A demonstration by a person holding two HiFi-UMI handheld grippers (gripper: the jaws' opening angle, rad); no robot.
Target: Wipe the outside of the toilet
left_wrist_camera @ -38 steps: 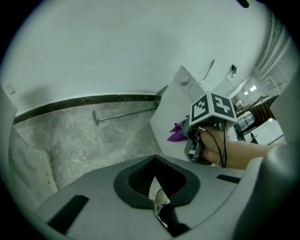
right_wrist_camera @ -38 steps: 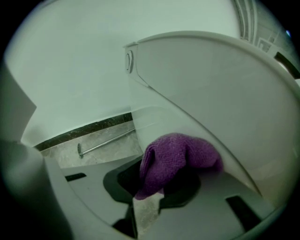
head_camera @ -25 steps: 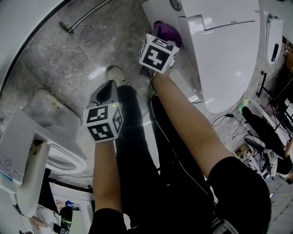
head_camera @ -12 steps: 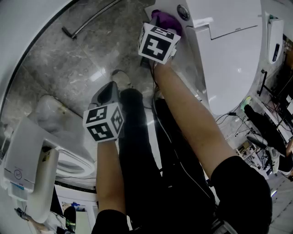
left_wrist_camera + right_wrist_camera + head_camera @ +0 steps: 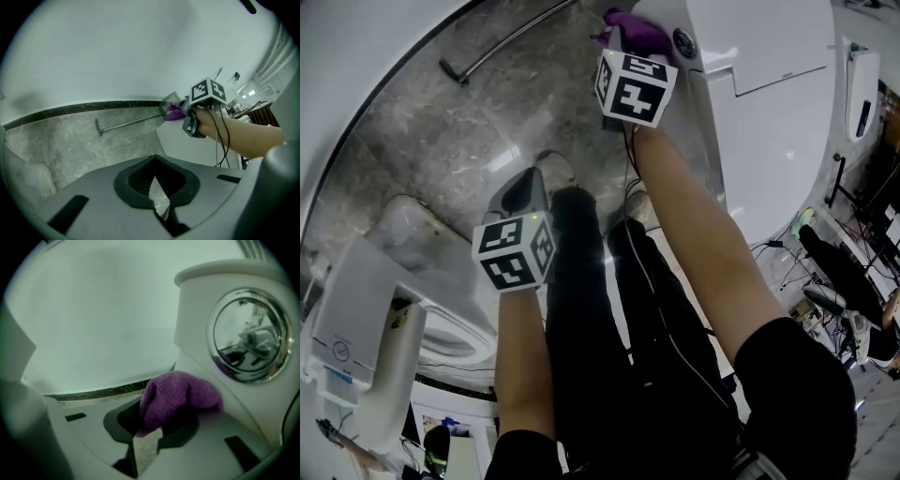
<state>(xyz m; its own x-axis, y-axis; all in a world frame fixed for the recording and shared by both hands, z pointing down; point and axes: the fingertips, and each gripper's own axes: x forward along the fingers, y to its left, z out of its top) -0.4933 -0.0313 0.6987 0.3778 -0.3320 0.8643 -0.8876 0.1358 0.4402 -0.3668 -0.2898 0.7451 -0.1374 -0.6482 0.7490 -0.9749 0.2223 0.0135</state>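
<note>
I am clamping the right tool [image 5: 149,441] on the purple cloth [image 5: 180,392], its jaws sitting narrow around the wad. The cloth is touching the white toilet [image 5: 197,324] just below and left of the round chrome flush button [image 5: 248,336]. In the head view this is happening at the top centre of the frame, with the toilet filling the upper right. I am holding the left tool [image 5: 157,187] lower left of centre, its jaws nearly together with nothing between them, pointing over the grey marble floor [image 5: 70,140]. A metal bar [image 5: 129,122] is lying along the floor's far edge, upper left.
</note>
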